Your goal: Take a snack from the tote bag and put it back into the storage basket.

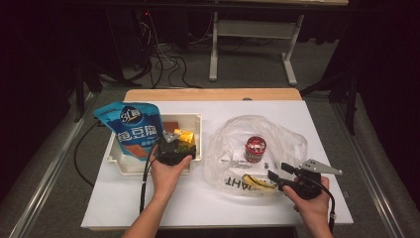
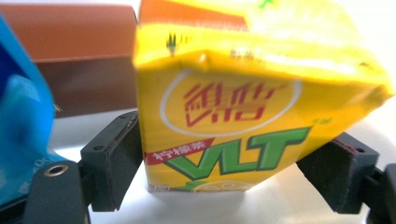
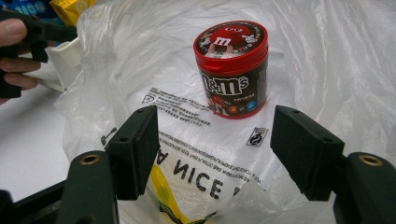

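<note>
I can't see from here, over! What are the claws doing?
Left claw around yellow lemon tea carton in white tray, not clamped. Right claw open, facing red-lidded candy tub. Clear plastic bag around tub.

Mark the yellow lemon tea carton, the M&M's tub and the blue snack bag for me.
Lemon tea carton [image 2: 233,126]: left gripper view, front face, near the logo.
M&M's tub [image 3: 232,65]: right gripper view, side wall below the red lid.
Blue snack bag [image 1: 133,126]: high view, printed front.

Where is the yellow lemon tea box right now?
The yellow lemon tea box sits in the white tray at the table's left in the high view, beside the blue snack bag, between the left gripper's jaws.
</note>
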A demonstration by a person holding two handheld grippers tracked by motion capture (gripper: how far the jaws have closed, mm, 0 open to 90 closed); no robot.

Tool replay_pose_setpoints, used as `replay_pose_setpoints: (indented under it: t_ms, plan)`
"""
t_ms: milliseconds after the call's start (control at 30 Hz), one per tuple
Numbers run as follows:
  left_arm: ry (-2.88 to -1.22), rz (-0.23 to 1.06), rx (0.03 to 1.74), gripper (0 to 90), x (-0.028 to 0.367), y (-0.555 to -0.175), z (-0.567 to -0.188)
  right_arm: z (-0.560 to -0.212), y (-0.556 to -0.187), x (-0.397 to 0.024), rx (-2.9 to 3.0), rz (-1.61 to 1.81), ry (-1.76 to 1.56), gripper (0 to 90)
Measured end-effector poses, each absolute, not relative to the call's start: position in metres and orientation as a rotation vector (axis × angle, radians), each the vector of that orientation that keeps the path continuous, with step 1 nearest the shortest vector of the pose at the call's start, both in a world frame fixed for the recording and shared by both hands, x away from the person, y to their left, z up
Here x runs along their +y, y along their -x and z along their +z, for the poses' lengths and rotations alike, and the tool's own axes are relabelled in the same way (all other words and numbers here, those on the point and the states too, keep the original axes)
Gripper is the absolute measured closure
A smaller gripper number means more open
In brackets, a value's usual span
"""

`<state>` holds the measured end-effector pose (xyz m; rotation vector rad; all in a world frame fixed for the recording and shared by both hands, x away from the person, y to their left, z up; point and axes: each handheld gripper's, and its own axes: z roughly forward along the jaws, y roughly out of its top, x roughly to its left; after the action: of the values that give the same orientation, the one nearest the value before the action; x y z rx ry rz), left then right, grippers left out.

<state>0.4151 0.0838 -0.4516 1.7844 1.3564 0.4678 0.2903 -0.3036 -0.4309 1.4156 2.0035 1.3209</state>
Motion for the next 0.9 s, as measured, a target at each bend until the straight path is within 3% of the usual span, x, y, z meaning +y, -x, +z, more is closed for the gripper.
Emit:
replay_pose_setpoints:
  t_ms: [333, 433, 533, 633, 767, 900]
  plan:
    - [-1.760, 0.492, 1.283, 22.7, 0.099, -0.391, -0.426, -0.430, -0.290, -0.305, 1.999, 1.329, -1.416, 32.9]
    - [-1.715, 0.503, 1.266, 29.3, 0.108, -0.380, -0.421, -0.430, -0.290, -0.305, 1.996, 1.331, -1.418, 32.9]
    - [-1.657, 0.481, 1.274, 39.8, 0.120, -0.372, -0.422, -0.431, -0.291, -0.305, 2.003, 1.335, -1.410, 32.8]
    - [-1.690, 0.458, 1.289, 62.6, 0.127, -0.375, -0.432, -0.432, -0.291, -0.303, 2.007, 1.338, -1.420, 32.8]
    - [-1.788, 0.369, 1.295, 85.0, 0.120, -0.388, -0.453, -0.432, -0.292, -0.302, 2.014, 1.330, -1.414, 32.9]
    - [-1.827, 0.365, 1.292, 89.5, 0.110, -0.394, -0.461, -0.433, -0.292, -0.302, 2.015, 1.327, -1.420, 33.0]
